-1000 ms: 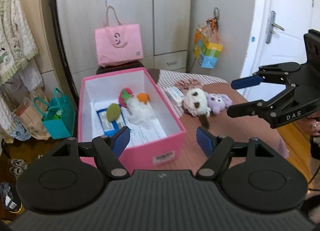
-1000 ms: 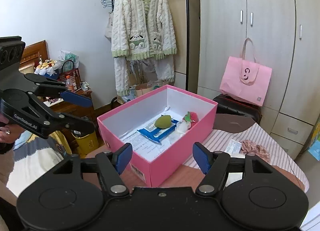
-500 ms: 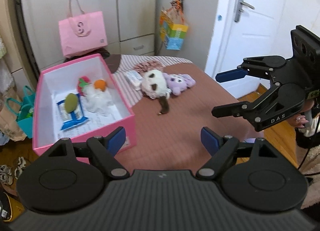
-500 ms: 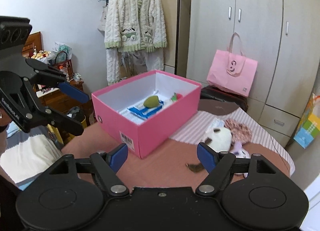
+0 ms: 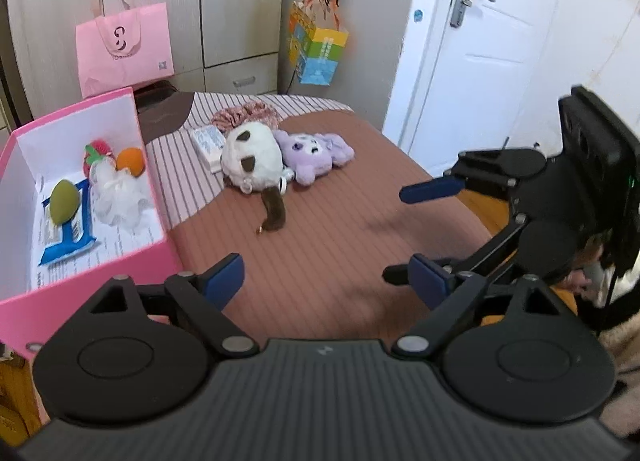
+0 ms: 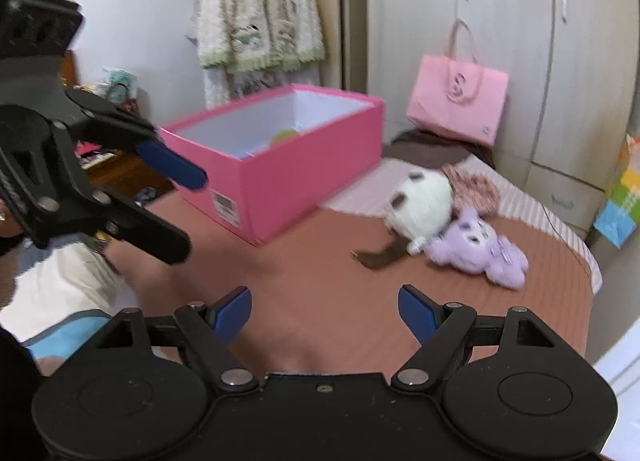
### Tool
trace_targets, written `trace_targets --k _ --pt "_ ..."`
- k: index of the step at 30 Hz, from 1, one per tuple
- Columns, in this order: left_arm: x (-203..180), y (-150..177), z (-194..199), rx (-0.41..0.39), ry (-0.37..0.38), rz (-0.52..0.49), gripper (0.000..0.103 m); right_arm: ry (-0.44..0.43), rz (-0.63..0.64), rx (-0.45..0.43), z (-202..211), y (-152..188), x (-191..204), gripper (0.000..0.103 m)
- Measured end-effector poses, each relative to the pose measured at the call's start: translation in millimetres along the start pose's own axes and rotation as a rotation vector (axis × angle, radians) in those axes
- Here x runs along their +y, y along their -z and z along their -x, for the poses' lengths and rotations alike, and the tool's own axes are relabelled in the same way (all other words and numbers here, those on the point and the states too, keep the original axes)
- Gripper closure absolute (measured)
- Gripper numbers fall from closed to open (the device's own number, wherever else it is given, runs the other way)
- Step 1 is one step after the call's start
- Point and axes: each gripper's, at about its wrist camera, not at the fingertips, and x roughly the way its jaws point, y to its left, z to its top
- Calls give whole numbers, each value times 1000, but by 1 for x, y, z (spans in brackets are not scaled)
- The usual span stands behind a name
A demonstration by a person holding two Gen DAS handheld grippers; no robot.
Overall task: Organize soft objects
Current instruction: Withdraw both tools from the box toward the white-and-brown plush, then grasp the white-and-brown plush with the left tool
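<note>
Left wrist view: both claws, left claw (image 5: 328, 281) and right claw (image 5: 418, 231), gape empty; the panda plush (image 5: 251, 157) at 11 o'clock touches the purple plush (image 5: 316, 153), so a grab risks snagging both.

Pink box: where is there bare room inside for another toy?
Inside the pink box, the near end is bare paper liner, in front of the blue packet. The far half is crowded: green toy, white puff, orange ball, strawberry.
</note>
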Motion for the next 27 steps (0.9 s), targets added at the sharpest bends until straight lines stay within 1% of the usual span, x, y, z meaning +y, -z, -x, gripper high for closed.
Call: trace_targets --k 2,5,9,13,16,18,23,24,27 --pt "3 -6 -9 -11 10 28 8 15 11 -11 -5 3 -5 19" --pt "8 -13 -23 -25 14 68 8 7 14 -52 -10 4 -14 19" --pt "14 -17 -44 -53 -12 130 8 17 33 -90 -19 0 -20 19" --pt "17 -24 -57 -126 -77 155 8 24 55 -110 -34 -4 -27 19" --pt "22 -28 -70 -142 -73 189 9 35 54 -122 -47 -8 -31 19" --pt "24 -29 -79 -156 -75 220 9 34 47 -129 -56 -12 -37 19" --pt "24 -34 -104 -201 -127 237 11 31 -19 -112 -74 -24 -55 19" --pt "25 -34 -107 -208 -129 247 11 17 -37 -105 -77 -25 -60 19" --pt "30 -38 -117 -225 -100 273 12 -16 -79 -91 -90 -28 -73 20"
